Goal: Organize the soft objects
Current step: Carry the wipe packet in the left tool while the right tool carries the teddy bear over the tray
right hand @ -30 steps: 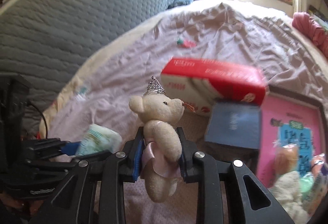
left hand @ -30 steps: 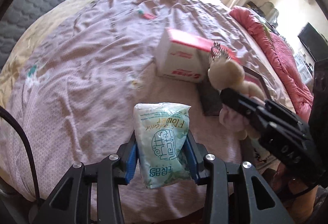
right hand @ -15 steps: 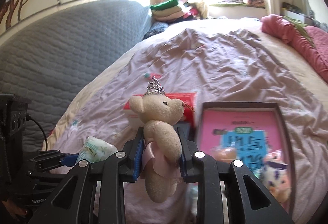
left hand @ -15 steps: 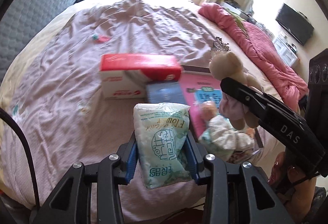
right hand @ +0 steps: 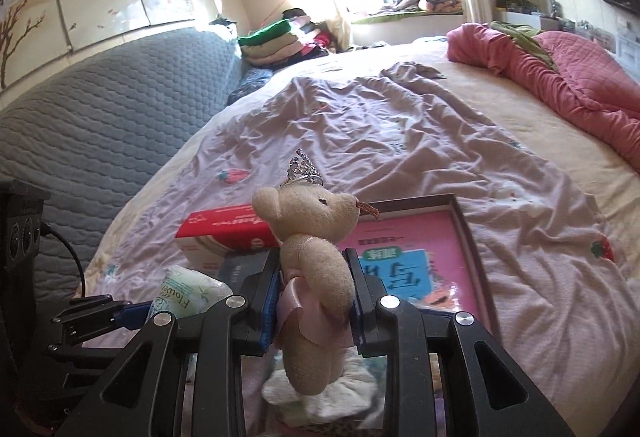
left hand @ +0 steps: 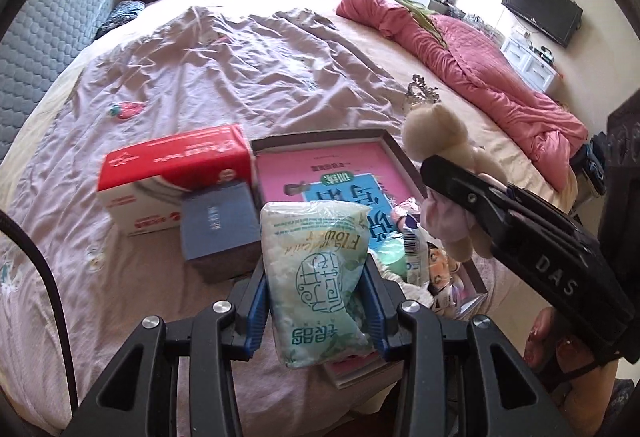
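Inside tray (left hand: 394, 147): seemingly soft toys (left hand: 412, 261).

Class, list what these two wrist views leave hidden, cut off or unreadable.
1. Left wrist view: soft toys in the tray are largely hidden behind the tissue pack.
2. Right wrist view: the tray's near end is hidden behind the teddy bear.
3. Left wrist view: print on the red box is blurred.

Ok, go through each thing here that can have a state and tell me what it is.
left gripper: shut on the tissue pack.
tissue pack: upright, held off the bed.
right gripper: shut on the teddy bear.
teddy bear: upright, crown on.
shallow box: open, holding a pink book and small toys.
red carton: closed, lying on the bedsheet.
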A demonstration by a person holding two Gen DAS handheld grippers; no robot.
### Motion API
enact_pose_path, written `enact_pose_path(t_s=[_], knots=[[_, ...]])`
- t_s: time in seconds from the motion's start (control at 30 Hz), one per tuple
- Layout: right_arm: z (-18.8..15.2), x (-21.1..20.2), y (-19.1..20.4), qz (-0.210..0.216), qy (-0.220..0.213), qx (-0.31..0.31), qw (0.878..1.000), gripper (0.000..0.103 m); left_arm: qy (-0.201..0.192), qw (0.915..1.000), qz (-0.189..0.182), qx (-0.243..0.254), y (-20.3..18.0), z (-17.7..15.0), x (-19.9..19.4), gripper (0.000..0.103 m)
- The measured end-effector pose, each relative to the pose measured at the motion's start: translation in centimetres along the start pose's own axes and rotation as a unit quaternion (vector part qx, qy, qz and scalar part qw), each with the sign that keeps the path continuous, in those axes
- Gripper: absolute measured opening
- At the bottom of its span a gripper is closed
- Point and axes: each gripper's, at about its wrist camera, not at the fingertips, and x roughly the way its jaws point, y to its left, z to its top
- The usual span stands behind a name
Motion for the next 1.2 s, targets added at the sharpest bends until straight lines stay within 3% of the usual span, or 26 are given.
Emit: enact_pose_path(t_s=[0.37,0.9,1.2], knots=[[-1.4,0.9,-3.5,-0.009,0.024,0.033,0.999,0.03,0.028,0.9994,0.007,0.02,-2.0,0.2,4.3,0.042],[-3.7,4.4,-5.3,-0.018,0.083,0.034,0.996,0.03,0.055,0.9983,0.007,0.018,-2.2,-0.4,8.1,0.042],[-4.3,5.3,-5.6,-0.008,0.076,0.044,0.996,0.033,0.058,0.9983,-0.006,0.007,-1.7,-0.6,9.1,0.042]])
